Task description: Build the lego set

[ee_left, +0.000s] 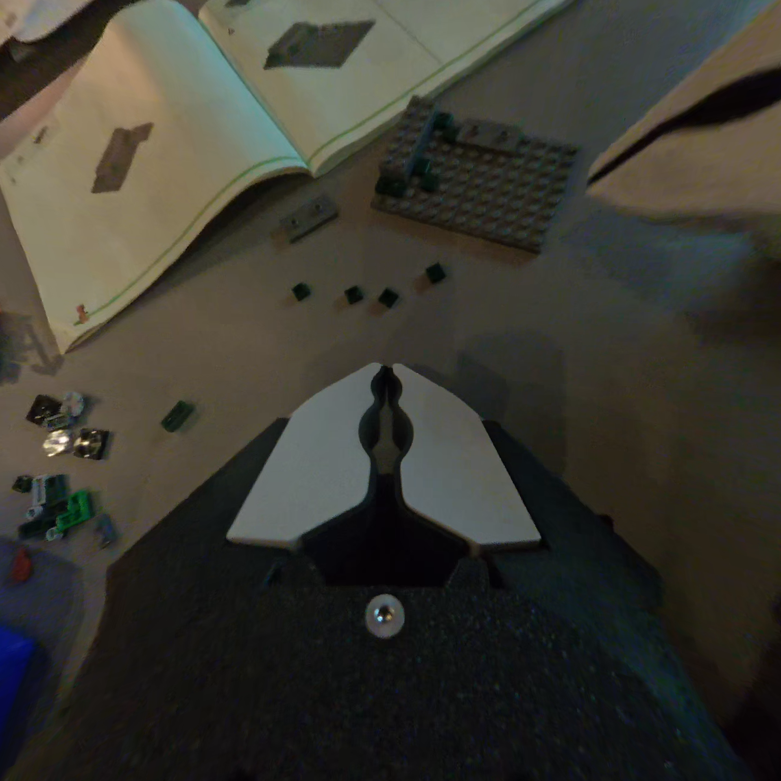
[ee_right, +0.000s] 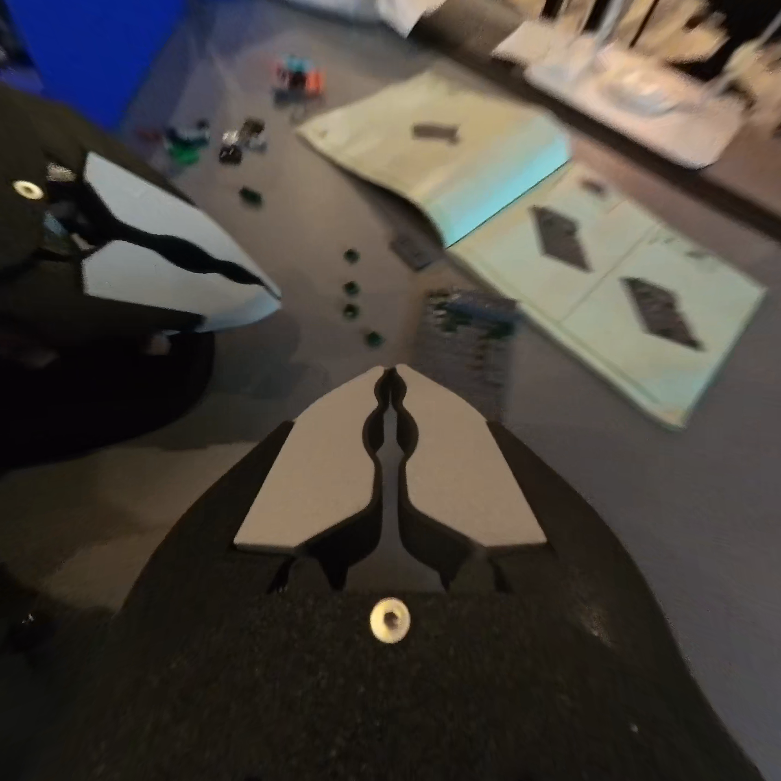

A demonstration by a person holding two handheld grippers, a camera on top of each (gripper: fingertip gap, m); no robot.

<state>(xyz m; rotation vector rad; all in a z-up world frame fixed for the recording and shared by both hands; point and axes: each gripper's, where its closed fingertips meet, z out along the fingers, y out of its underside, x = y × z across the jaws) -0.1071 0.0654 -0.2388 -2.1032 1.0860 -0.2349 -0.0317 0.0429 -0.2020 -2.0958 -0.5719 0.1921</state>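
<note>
A grey studded baseplate lies on the table with a grey bar and several dark green small bricks on its far left part. It also shows blurred in the right wrist view. Several loose dark green small bricks lie in a row in front of it, also seen in the right wrist view. A grey flat piece lies left of the plate. My left gripper is shut and empty, above the table short of the row. My right gripper is shut and empty, with the left gripper to its left.
An open instruction booklet lies at the back left, also in the right wrist view. A heap of mixed small parts and one dark green brick lie at the left. A cardboard box stands at the right. A blue object is at the far left. There is about 10 cm between the tips of the two grippers. The grey flat piece sits 11 cm or so from the ends of my left fingers. The right camera catches it too, in the right wrist view.
</note>
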